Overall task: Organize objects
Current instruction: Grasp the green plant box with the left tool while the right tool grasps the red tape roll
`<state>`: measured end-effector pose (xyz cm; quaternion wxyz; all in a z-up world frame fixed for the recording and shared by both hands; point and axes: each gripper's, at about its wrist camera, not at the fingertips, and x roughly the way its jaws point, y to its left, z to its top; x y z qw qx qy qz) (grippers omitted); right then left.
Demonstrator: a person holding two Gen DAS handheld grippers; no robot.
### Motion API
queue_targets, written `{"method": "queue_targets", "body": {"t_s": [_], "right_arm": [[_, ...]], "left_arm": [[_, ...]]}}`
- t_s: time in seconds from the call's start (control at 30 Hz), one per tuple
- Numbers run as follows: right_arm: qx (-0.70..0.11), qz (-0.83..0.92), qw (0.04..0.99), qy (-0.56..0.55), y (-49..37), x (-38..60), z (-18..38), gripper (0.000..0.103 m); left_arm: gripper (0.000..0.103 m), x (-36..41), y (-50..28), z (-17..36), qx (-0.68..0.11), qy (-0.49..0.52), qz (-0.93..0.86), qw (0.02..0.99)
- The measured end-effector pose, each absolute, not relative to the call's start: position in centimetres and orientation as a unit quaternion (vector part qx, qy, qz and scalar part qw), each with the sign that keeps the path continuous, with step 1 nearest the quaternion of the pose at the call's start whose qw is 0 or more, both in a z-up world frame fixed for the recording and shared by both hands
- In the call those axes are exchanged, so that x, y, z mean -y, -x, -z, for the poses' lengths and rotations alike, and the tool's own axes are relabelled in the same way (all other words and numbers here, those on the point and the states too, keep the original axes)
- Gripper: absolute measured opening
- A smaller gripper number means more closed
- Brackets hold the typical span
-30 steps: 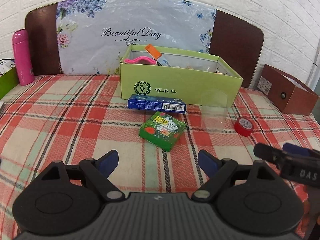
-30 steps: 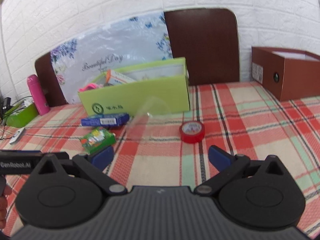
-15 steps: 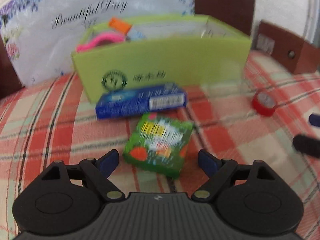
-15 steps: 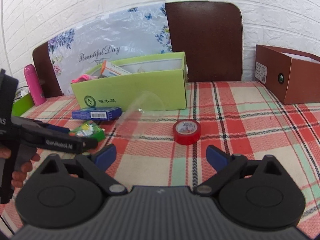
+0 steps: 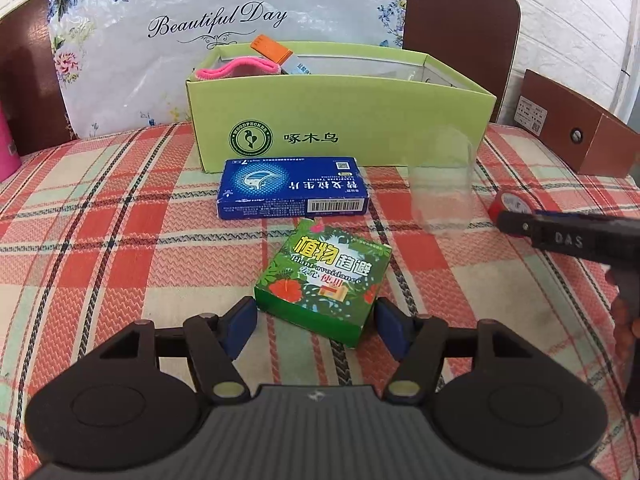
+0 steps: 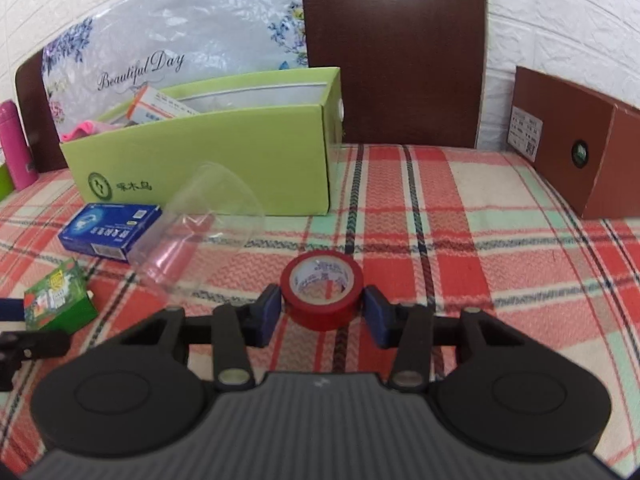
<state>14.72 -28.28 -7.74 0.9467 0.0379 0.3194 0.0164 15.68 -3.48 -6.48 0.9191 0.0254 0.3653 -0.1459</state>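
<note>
A green plant-print box (image 5: 324,280) lies on the plaid cloth between the blue pads of my left gripper (image 5: 315,310). Its jaws are closing, and the pads touch the box's two side corners. In the right wrist view a red tape roll (image 6: 322,284) sits between the pads of my right gripper (image 6: 321,304). Those jaws are closing too, and both pads meet the roll's sides. A blue medicine box (image 5: 292,188) lies in front of the open lime-green carton (image 5: 340,120), which holds a pink item and small packets. Beside the blue box a clear plastic cup (image 5: 440,184) lies on its side.
A brown box (image 6: 580,148) stands at the right edge of the table. A pink bottle (image 6: 14,144) stands far left. Behind the carton are a floral "Beautiful Day" bag (image 5: 216,20) and dark chair backs. My right gripper's body (image 5: 560,236) reaches in at the right of the left wrist view.
Both grippers moved forward and down. The left pads narrowed around the green box and the right pads around the red tape roll, which stood well ahead of them before.
</note>
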Motion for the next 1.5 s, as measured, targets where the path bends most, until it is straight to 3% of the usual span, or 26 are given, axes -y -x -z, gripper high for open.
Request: {"method": "queue_targets", "body": {"t_s": [0.43,0.57,1.2,1.27,1.5], "right_arm": [[-0.326,-0.144,0.933,0.044,-4.2,23.1,7.3,0.046],[-0.318,-0.141,0.936,0.050,-4.5,22.9,6.5,0.051],[-0.331,-0.126,0.935,0.020,-7.0,22.6,7.6,0.054],[-0.332,-0.120,0.935,0.021,-7.1,22.6,7.6,0.046],[-0.301,-0.132,0.944,0.017,-6.6,22.7,5.3,0.045]], "left_arm": [[0.072,4.4,-10.7,6.1,-0.351,-0.084,0.181,0.915],[0.072,5.0,-12.3,6.2,-0.353,-0.101,0.176,0.913],[0.065,3.8,-13.6,6.5,-0.374,-0.027,0.185,0.908],[0.065,3.6,-13.5,6.4,-0.375,-0.025,0.187,0.908],[0.065,3.1,-13.3,3.6,-0.350,-0.005,0.184,0.918]]}}
